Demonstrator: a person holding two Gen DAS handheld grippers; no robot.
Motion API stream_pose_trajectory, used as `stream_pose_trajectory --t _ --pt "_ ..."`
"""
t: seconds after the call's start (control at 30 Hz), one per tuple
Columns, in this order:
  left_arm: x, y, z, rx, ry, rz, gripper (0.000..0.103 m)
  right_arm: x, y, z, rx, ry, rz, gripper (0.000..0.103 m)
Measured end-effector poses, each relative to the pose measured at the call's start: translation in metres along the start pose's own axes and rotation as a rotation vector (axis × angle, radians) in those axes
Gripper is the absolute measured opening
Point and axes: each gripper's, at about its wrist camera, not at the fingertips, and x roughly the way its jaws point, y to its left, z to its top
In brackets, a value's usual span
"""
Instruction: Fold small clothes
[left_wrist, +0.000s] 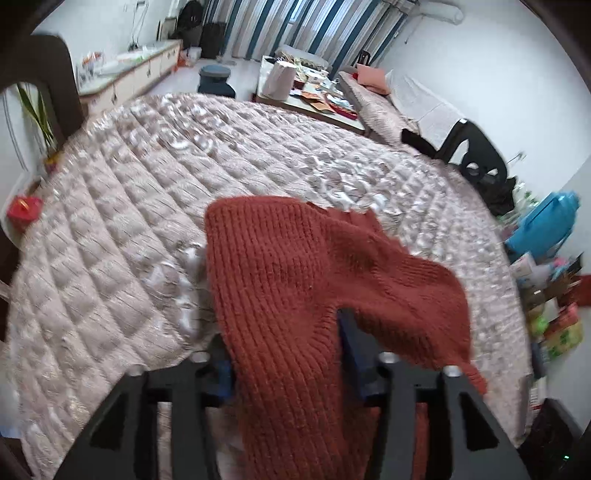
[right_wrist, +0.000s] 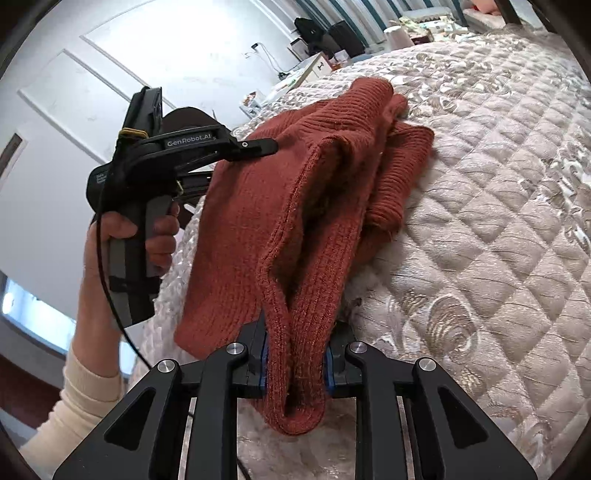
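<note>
In the left wrist view, the left tool (left_wrist: 286, 354) points down over the bed (left_wrist: 110, 229), which is covered in a quilted spread. A rust-red knitted sweater (left_wrist: 295, 280) lies draped between its fingers and spills forward and to the right onto the quilt. The jaws stand fairly wide, with a gap showing on each side of the cloth, so the pads do not seem to press it; the garment looks released rather than gripped. This suggests the left side of a fold is being laid down.

In the right wrist view, the right tool (right_wrist: 295, 363) has its jaws narrow and clamped on a bunched fold of the same sweater (right_wrist: 295, 192), which runs ahead of the fingers in a thick doubled ridge and ends in a heap on the bed (right_wrist: 498, 221) further forward. To the left of the tool, a hand (right_wrist: 122, 240) in a cream sleeve (right_wrist: 81, 398) holds the left tool (right_wrist: 258, 147), whose tip sits at the sweater's near edge.

The step in hand appears to be setting the folded sweater down. The next move likely calls for the right tool to lower its bunch flat, let go, then for both tools to smooth or take fresh edges for another fold, since the cloth is still lumpy.
</note>
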Motion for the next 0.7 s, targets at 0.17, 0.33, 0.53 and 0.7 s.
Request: stream_pose_trajectory --t 0.17,0.33,0.53,0.7 --pt "-0.006 0.006 -0.003 -0.005 -0.022 0.038 0.077 0.001 0.014 -0.009 -0.068 -0.011 -0.089 0.03" --pt "-0.036 -0.004 -0.025 0.07 -0.086 0.084 0.082 -0.012 0.031 -0.019 -0.17 -0.067 -0.188 0.044" --pt "-0.077 -0.017 -0.085 0.076 -0.164 0.153 0.099 -0.033 0.048 -0.039 -0.228 -0.121 -0.256 0.048" --pt "-0.096 -0.02 -0.148 0.041 -0.197 0.22 0.099 -0.043 0.057 -0.07 -0.256 -0.144 -0.331 0.06"
